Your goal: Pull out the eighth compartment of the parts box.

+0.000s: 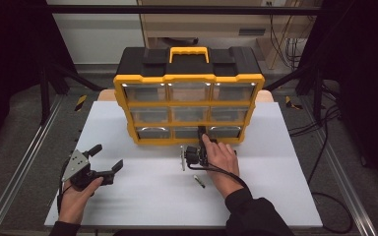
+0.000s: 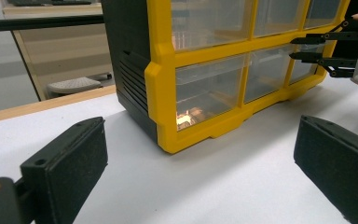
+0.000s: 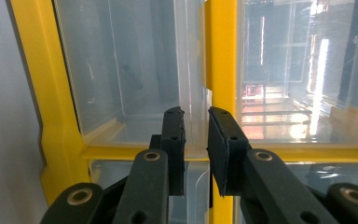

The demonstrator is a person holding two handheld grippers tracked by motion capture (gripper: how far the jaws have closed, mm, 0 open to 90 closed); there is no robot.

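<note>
Drawer organizer (image 1: 189, 93) stands upright at counter (image 1: 142, 189) back in the high view, right tongs (image 1: 201, 133) at its bottom middle drawer, left tongs (image 1: 107, 157) spread beside. Left gripper view: organizer ahead, jaws wide apart. Right gripper view: jaws nearly together around a clear drawer (image 3: 135, 84) edge; contact unclear.

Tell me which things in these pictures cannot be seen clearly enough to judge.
- Contents of the clear drawers: high view, glare and small size hide them.
- What the right gripper fingers hold: right gripper view, a narrow gap between them, with the drawer's clear front showing in it; contact cannot be told.
- Small dark object on the white table: high view, too small to identify.
- Organizer top: left gripper view, cut by the edge.
</note>
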